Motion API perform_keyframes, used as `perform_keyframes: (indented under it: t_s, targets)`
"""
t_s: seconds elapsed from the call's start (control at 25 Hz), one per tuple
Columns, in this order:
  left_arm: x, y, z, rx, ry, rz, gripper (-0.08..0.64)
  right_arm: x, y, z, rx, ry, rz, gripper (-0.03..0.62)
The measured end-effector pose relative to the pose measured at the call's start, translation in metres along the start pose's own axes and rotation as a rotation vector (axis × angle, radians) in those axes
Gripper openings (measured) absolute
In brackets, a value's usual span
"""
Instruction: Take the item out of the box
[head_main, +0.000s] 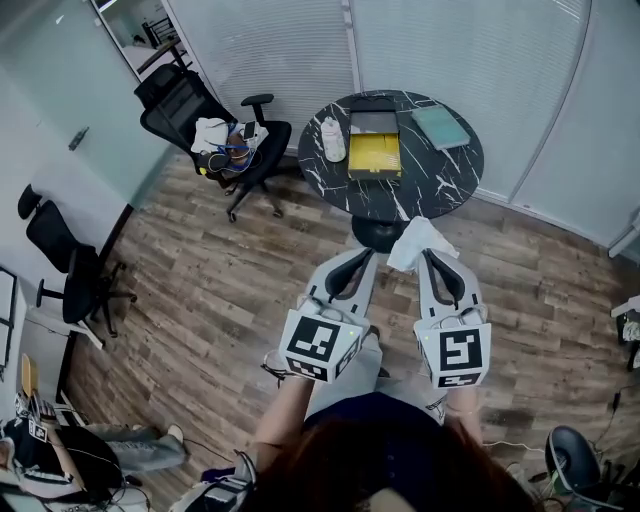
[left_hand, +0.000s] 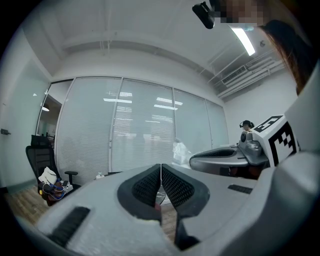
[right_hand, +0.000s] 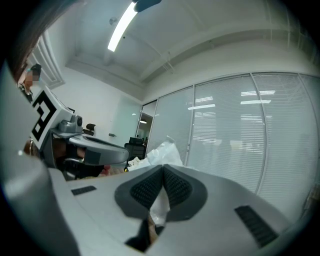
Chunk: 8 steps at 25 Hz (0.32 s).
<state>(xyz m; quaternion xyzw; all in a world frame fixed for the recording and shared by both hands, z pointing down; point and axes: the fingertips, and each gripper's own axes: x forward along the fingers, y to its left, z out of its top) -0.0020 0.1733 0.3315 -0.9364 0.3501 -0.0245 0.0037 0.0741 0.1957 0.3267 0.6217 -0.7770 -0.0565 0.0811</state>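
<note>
We count two grippers, the left gripper and the right gripper, one white bag, one round tabletop, one yellow box and one green book.

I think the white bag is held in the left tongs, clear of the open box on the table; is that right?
Not quite: the right tongs hold the white bag, as the right gripper view shows; it is clear of the open box on the table.
</note>
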Motion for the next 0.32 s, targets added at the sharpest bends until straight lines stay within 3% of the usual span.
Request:
perform_keyframes:
  t_s: [0.32]
  targets:
    - [0.011,0.003,-0.002,0.015,0.006,0.003,0.026,0.009,-0.007,-0.002,-0.002,-0.008,0.011,0.025]
